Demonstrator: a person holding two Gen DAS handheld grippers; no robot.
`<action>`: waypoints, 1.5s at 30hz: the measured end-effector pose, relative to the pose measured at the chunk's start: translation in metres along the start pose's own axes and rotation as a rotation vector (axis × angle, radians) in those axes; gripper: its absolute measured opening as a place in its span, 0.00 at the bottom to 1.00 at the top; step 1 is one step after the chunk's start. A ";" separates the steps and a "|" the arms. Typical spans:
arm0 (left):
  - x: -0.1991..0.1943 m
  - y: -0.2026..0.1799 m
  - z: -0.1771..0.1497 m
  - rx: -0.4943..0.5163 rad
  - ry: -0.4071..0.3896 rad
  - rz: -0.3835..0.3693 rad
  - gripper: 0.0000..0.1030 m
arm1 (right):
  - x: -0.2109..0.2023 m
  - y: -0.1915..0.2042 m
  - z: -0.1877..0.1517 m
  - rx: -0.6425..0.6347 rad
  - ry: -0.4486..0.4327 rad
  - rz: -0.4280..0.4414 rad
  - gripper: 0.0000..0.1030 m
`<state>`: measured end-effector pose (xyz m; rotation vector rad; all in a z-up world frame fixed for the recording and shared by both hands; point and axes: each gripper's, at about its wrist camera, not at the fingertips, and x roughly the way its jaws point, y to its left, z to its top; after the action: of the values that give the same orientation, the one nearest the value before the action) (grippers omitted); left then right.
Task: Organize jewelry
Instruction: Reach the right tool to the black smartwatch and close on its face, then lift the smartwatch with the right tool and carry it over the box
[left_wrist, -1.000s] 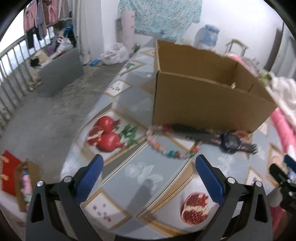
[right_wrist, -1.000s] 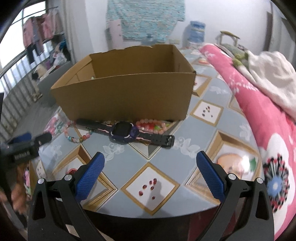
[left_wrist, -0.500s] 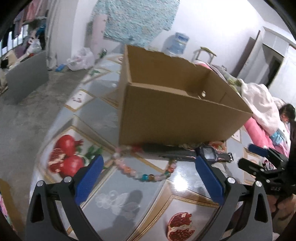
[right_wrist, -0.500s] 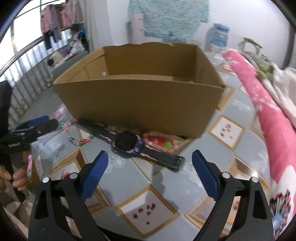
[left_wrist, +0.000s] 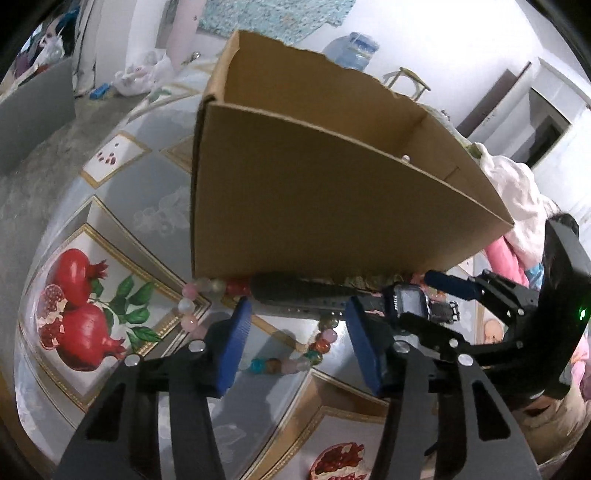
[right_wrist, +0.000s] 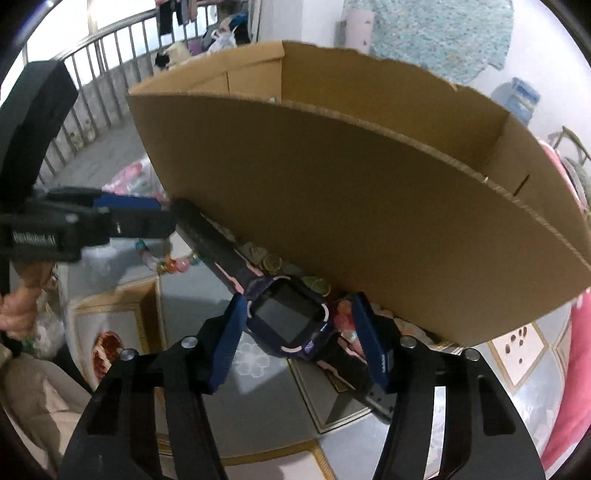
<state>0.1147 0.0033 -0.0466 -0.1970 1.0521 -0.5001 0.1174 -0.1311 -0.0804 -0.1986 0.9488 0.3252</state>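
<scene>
Both grippers closing in on the watch since a second ago, jaws narrowing. Left gripper (left_wrist: 297, 314) half open, straddling the strap (left_wrist: 295, 293) over the bracelet (left_wrist: 258, 365). Right gripper (right_wrist: 295, 317) half open, bracketing the watch (right_wrist: 286, 317), not yet clamping. Watch lying against the box (right_wrist: 369, 221). Likely next: pinch, lift together into box. Second bracelet and coins mostly hidden; box floor not showing

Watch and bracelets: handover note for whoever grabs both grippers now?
Left gripper: open, fingers either side of the watch strap, above the bead bracelet.
Right gripper: open, fingers flanking the watch face, not closed yet.
Watch and both bracelets lie on the table against the cardboard box front wall.
Done: nothing boxed that shows.
Left: grasp, lift, drop each into the box.
</scene>
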 end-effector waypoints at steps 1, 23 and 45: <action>0.002 0.002 0.001 -0.011 0.006 -0.003 0.50 | 0.000 0.000 0.000 0.000 -0.001 0.005 0.53; -0.010 0.004 0.010 -0.110 -0.074 -0.135 0.41 | -0.007 -0.031 -0.024 0.004 -0.051 0.125 0.45; -0.031 -0.074 0.003 0.213 -0.183 0.039 0.02 | -0.017 -0.039 -0.024 -0.151 -0.047 0.168 0.46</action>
<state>0.0831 -0.0462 0.0080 -0.0323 0.8166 -0.5449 0.1039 -0.1782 -0.0786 -0.2490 0.8971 0.5556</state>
